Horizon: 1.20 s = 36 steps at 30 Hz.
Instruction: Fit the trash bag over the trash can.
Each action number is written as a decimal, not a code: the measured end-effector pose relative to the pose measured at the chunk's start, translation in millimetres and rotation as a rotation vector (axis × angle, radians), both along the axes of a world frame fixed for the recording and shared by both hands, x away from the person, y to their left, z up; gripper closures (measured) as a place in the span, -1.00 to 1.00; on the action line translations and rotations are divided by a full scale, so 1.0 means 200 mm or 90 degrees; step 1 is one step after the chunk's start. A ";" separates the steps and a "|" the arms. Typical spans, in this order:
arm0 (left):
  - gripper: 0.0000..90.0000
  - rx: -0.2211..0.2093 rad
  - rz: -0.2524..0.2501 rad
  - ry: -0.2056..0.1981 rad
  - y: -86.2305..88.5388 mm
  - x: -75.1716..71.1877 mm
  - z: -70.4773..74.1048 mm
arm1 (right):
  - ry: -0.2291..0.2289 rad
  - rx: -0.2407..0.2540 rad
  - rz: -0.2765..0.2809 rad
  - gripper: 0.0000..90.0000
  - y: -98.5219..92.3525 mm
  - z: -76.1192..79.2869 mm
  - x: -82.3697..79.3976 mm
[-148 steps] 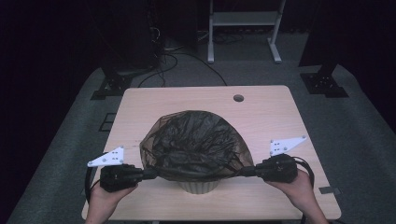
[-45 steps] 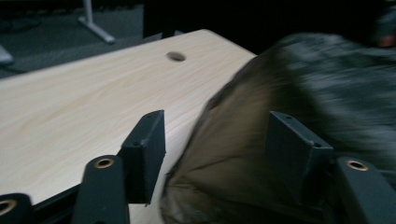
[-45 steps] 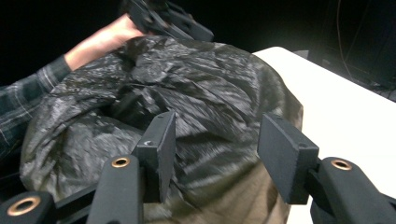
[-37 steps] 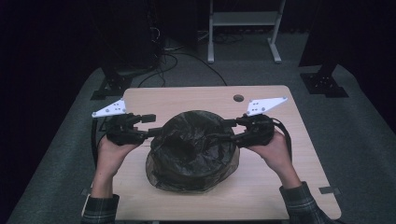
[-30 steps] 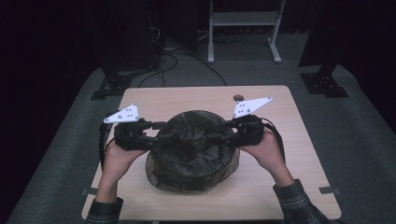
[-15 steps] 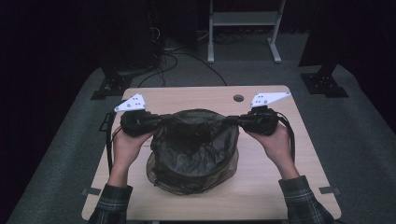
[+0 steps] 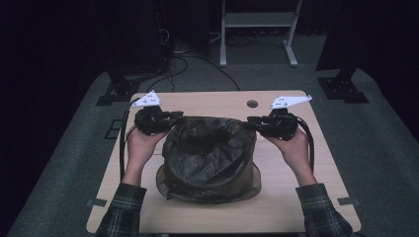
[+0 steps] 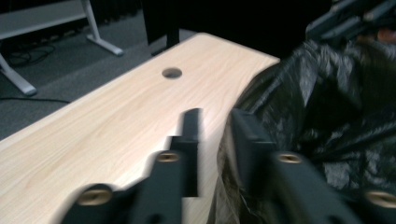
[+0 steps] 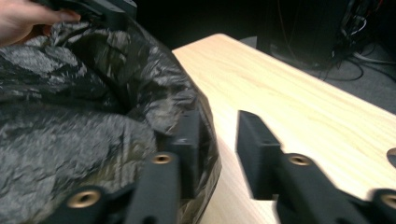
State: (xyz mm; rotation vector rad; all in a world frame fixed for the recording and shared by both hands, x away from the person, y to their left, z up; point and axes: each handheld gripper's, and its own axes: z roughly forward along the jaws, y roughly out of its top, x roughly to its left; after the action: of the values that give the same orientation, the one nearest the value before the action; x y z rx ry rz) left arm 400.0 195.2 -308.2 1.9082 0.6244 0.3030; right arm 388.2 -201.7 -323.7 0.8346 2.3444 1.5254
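Both grippers have shifted toward the top of the high view since the earlier frame; jaws just reopened, off the crinkled black plastic bin liner (image 7: 210, 155) draped mid-frame on the pale wooden table (image 7: 296, 197); left gripper (image 7: 177, 117) and right gripper (image 7: 253, 120) flank its rim, film beside the jaws, unpinched; judged step: regrip; next, close on the rim

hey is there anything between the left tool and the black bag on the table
Nothing visible. The left tool sits right at the black bag, its jaws apart, one jaw against the plastic and the other over the bare table.
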 end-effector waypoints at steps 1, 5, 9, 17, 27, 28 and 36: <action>0.29 -0.008 0.005 0.002 0.01 -0.01 0.01 | -0.002 0.005 -0.001 0.25 0.00 0.01 0.00; -0.25 -0.024 -0.009 0.006 0.03 -0.07 0.04 | -0.006 0.015 0.001 -0.15 -0.01 0.04 -0.03; -0.62 -0.033 -0.027 -0.007 0.04 -0.16 0.05 | -0.023 0.023 0.006 -0.44 0.00 0.07 -0.08; -1.00 -0.047 -0.025 -0.037 0.11 -0.35 0.04 | -0.030 0.013 0.018 -0.79 0.04 0.12 -0.16; -1.00 -0.043 0.007 -0.083 0.23 -0.59 -0.12 | -0.040 0.012 0.055 -0.79 0.11 0.16 -0.19; -1.00 -0.039 0.011 -0.083 0.24 -0.61 -0.14 | -0.041 0.010 0.059 -0.79 0.12 0.16 -0.19; -1.00 0.003 0.021 -0.063 0.31 -0.69 -0.33 | -0.050 -0.014 0.109 -0.80 0.21 0.21 -0.22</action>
State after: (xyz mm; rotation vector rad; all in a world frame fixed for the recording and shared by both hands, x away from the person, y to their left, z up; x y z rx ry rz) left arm 262.7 257.6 -373.4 1.8776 0.5901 0.4173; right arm 344.6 -159.8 -281.8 0.5710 2.4232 1.5636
